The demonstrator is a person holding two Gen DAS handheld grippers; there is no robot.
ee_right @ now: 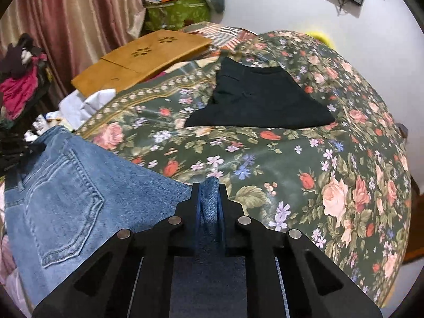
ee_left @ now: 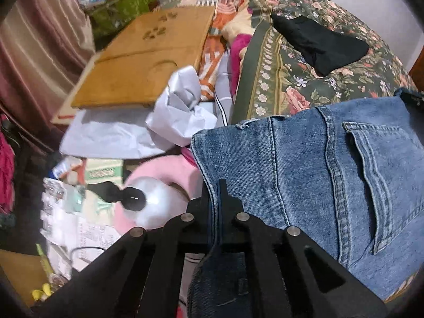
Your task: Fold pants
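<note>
Blue denim jeans (ee_left: 318, 175) lie with a back pocket facing up, over the near edge of a bed with a dark floral cover (ee_left: 304, 79). My left gripper (ee_left: 214, 185) is shut on the jeans' left edge near the waist. In the right wrist view the jeans (ee_right: 79, 198) spread to the left, and my right gripper (ee_right: 209, 185) is shut on a bunched fold of the denim. The left gripper shows there as a dark shape (ee_right: 16, 153) at the far left edge of the jeans.
A folded black garment (ee_right: 259, 100) lies on the bed cover (ee_right: 318, 172) farther back. A wooden lap tray (ee_left: 143, 58) and crumpled white paper (ee_left: 180, 111) sit left of the bed. A white round lamp (ee_left: 156, 204), papers and clutter lie below. Curtains (ee_right: 66, 21) hang at the left.
</note>
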